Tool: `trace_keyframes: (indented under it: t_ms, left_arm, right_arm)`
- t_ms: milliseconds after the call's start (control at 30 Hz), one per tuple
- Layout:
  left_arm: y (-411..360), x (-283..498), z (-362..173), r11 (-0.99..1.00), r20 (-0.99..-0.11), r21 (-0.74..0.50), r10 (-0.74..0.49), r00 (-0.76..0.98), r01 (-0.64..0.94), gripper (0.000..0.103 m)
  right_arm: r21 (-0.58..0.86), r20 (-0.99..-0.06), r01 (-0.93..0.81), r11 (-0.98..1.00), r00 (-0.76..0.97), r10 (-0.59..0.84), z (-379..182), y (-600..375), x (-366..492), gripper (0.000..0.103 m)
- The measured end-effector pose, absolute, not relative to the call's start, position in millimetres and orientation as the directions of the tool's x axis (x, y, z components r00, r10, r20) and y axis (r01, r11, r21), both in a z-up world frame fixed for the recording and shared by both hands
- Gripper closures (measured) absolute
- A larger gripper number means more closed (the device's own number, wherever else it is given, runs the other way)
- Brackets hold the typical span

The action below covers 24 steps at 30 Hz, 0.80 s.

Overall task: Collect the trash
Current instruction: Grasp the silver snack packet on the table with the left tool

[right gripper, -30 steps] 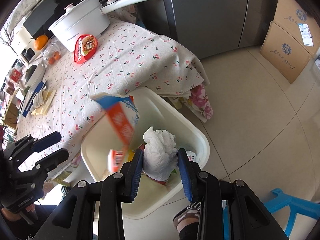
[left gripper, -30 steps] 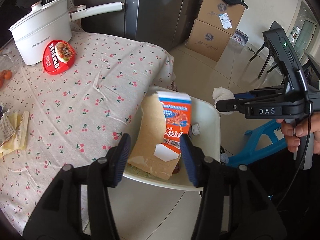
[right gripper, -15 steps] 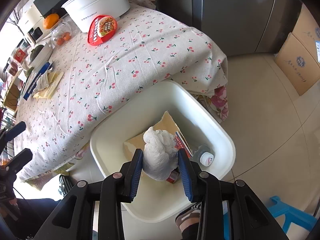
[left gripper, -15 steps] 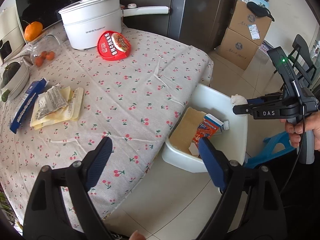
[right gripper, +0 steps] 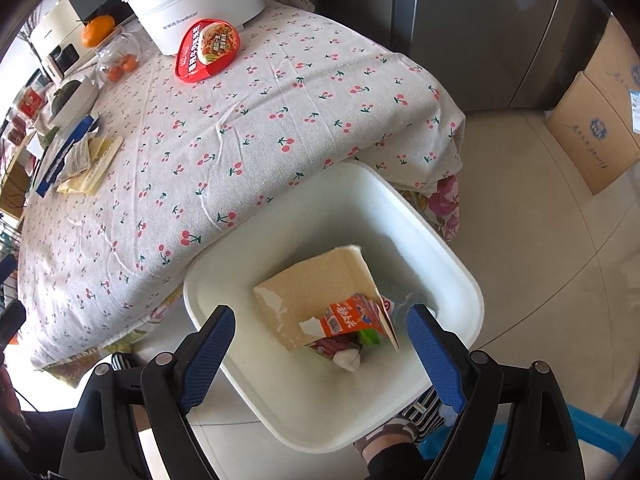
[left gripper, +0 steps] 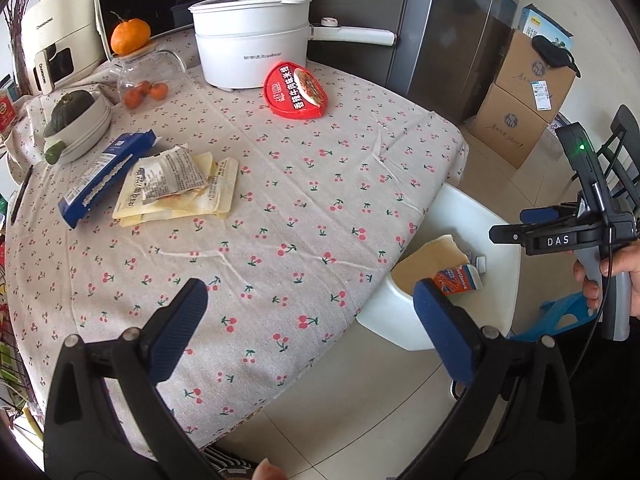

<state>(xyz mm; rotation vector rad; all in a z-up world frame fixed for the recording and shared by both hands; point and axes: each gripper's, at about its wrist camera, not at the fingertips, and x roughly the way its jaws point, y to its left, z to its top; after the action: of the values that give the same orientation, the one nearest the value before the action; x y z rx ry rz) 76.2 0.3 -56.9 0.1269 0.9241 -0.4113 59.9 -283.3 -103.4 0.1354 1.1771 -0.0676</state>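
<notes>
- The right fingers (right gripper: 434, 356) are spread wide and empty above the white bin (right gripper: 452, 268); half a second ago they were pinching a wad of white tissue, so the wad has just been dropped.
- That tissue wad (right gripper: 348, 360) now lies at the bottom of the bin, at about six o'clock from the orange carton (right gripper: 342, 320) and touching the heap of scraps under it.
- The carton rests against the torn brown cardboard (right gripper: 316, 284), which leans across the bin's floor.
- The left fingers (left gripper: 178, 332) are likewise spread and hold nothing; a second ago they were close over the bin, and now they have swung back over the bench (left gripper: 280, 208).
- I'd judge that two pieces are done with, and both hands are free for the next pick.
- Trash left on the bench, from the left view: a blue wrapper (left gripper: 104, 176) and a pile of yellow packets (left gripper: 176, 192) at roughly ten o'clock from the left gripper (left gripper: 308, 322), and a red noodle lid (left gripper: 296, 90) at twelve, just beside the white pot (left gripper: 250, 40).
- The packets look the nearest target; being flat and thin, they may be awkward to pinch off the cloth.
</notes>
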Motion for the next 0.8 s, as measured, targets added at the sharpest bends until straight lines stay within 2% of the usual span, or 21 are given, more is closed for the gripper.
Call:
trace_keyframes:
  t_ms: [200,433,567,800]
  left_arm:
    - [25.5,81.9,-52.5,0.938,-0.780,-0.077,-0.268,0.565,0.339,0.001]
    - [63.3,96.5,-49.0,0.963,-0.740,-0.099,-0.241,0.629,0.252,0.001]
    - [75.9,114.9,-53.6,0.974,-0.734,-0.061,-0.192,0.652,0.219,0.001]
    - [85.1,165.1,-70.4,0.985,-0.795,-0.086,-0.160,0.585,0.152,0.001]
  right_arm:
    - [0.051,-0.899,0.060,0.997,0.437,0.019,-88.9,-260.5,63.6,0.001]
    - [-0.006,-0.875,-0.018,1.000,0.484,0.003,-76.3,-228.5,77.4,0.000]
    - [-0.015,-0.870,-0.044,0.999,0.493,0.008,-71.8,-213.4,90.0,0.000]
    - [-0.015,-0.865,-0.096,0.995,0.500,0.035,-65.8,-188.5,113.4,0.000]
